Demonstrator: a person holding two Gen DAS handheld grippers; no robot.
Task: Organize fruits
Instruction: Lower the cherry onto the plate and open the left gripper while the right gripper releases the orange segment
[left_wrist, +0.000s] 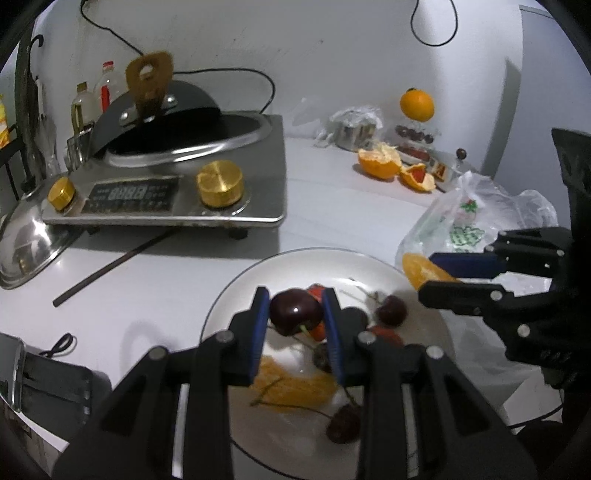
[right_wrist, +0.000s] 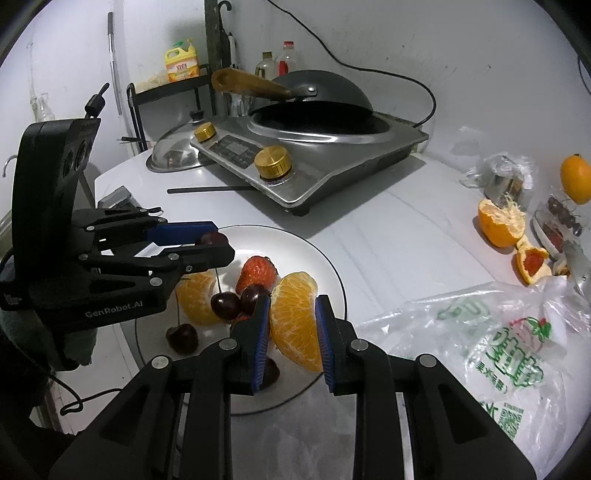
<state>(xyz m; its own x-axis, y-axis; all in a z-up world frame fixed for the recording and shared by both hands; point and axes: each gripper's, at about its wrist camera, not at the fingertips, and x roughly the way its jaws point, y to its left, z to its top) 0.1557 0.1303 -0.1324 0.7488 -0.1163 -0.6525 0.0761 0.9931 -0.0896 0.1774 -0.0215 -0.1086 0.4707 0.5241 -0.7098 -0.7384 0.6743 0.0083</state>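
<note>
A white plate (left_wrist: 236, 291) (right_wrist: 314, 254) lies on the white table and holds an orange segment (right_wrist: 195, 299), a strawberry (right_wrist: 256, 275) and several dark cherries (right_wrist: 225, 304). Over the plate, my left gripper (left_wrist: 295, 314) (right_wrist: 218, 247) is shut on a dark cherry (left_wrist: 293, 310), its stem pointing down. At the plate's right side my right gripper (right_wrist: 291, 325) (left_wrist: 439, 273) is shut on a large peeled orange segment (right_wrist: 295, 317) (left_wrist: 417, 269), held just above the plate.
An induction cooker (left_wrist: 177, 184) (right_wrist: 314, 158) with a black wok stands behind the plate, a steel lid (left_wrist: 26, 247) to its left. A chopstick (left_wrist: 110, 266) lies in front. A printed plastic bag (right_wrist: 491, 343) lies right. Orange peel (right_wrist: 500, 221), a whole orange (left_wrist: 416, 105) and a fruit tray sit far right.
</note>
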